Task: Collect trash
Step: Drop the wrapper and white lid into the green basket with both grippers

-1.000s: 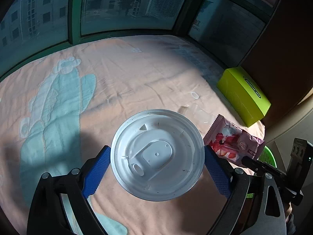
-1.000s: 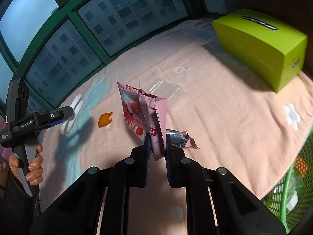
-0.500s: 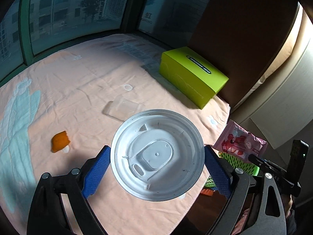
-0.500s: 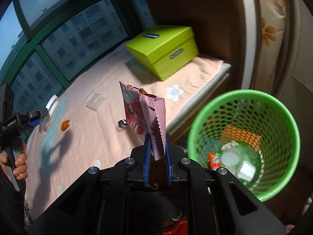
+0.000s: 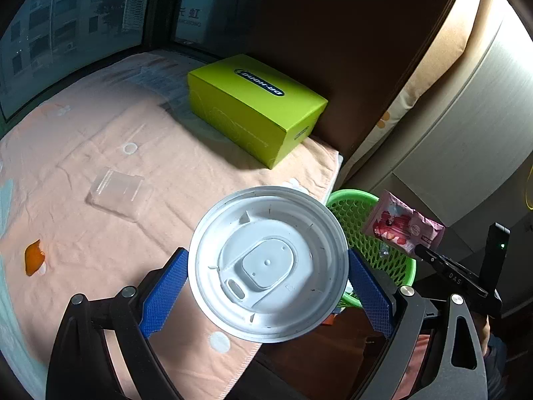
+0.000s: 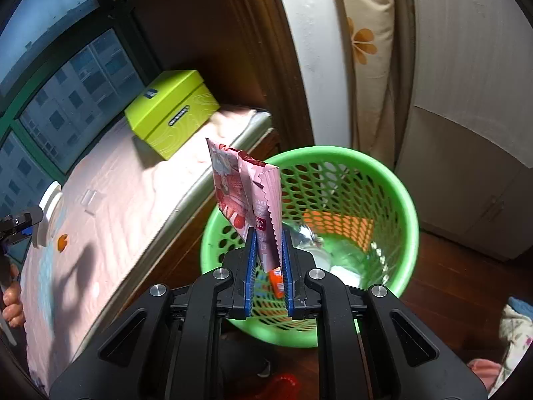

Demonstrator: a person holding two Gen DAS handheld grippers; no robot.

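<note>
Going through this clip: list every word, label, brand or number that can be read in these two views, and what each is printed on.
"DAS": white letters on the black right gripper body, left wrist view.
Dark oval label on the lime green cardboard box: lettering upside down, not reliably readable.
Pink snack wrapper: print too small.
Window glass characters: mirrored, blurred.

Bed (image 5: 206,166) beneath a window, covered by a peach-pink blanket (image 5: 100,140) with pale blue and white printed motifs; its end edge hangs over a pale mattress side in the right wrist view. Lying directly on the blanket: a lime-green box (image 5: 253,106) with a dark oval label, set at the far corner against a dark brown panel; a clear plastic tray (image 5: 115,193), well apart from the box; a small orange scrap (image 5: 33,258) near the left edge. Dark wooden floor (image 6: 459,286) beside the bed carries a green mesh basket (image 6: 404,200).
</note>
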